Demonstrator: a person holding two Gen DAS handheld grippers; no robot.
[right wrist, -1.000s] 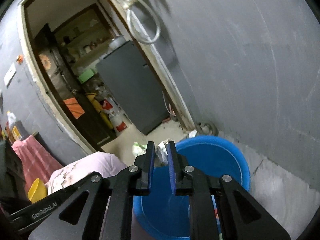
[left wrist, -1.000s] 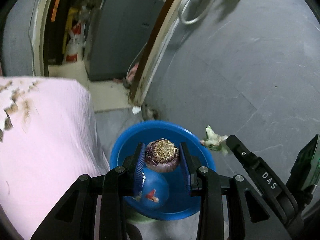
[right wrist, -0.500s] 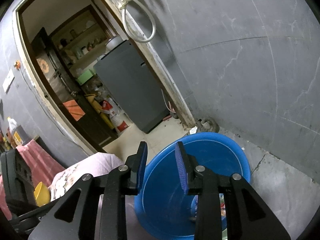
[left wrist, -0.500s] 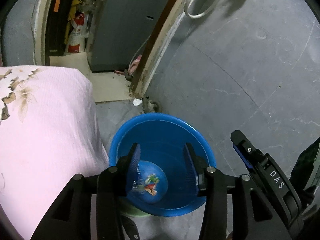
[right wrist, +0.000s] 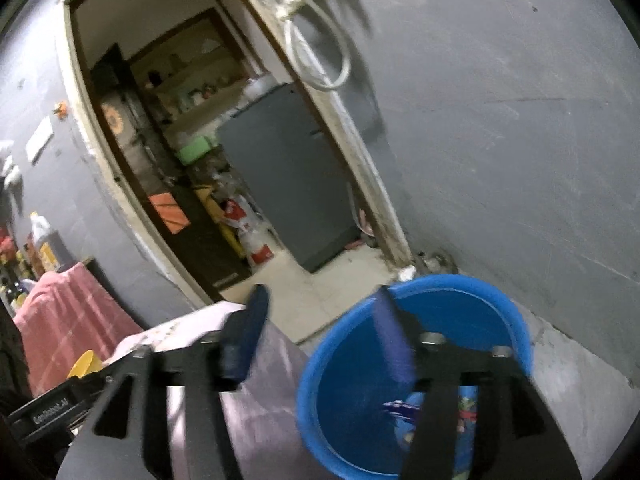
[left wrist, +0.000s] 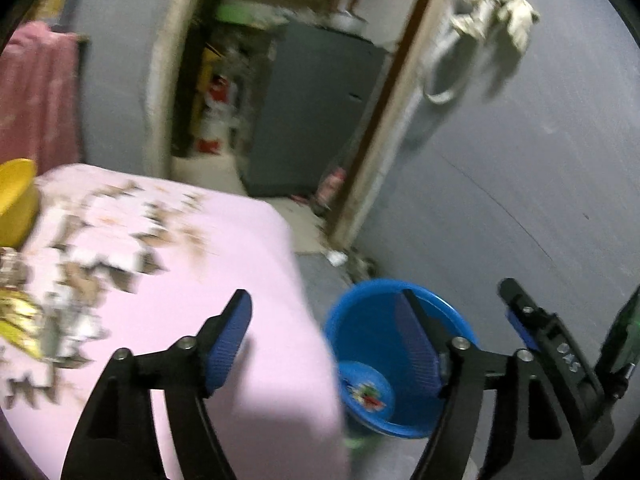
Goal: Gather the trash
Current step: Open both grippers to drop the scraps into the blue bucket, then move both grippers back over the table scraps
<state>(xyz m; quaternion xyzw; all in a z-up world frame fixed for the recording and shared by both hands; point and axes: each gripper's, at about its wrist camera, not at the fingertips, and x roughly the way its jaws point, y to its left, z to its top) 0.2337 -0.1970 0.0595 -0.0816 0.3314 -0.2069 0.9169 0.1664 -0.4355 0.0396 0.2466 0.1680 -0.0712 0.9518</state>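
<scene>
Both the left gripper (left wrist: 324,336) and right gripper (right wrist: 320,328) hang spread and empty beside the blue bucket (left wrist: 362,296), where any trash is hidden, so blurred swinging risks clipping its rim.

A blue bucket (left wrist: 400,332) on the right; a pink cloth (left wrist: 224,280) with brown-and-white flowers on the left; a yellow bowl (left wrist: 14,196) at far left.
</scene>
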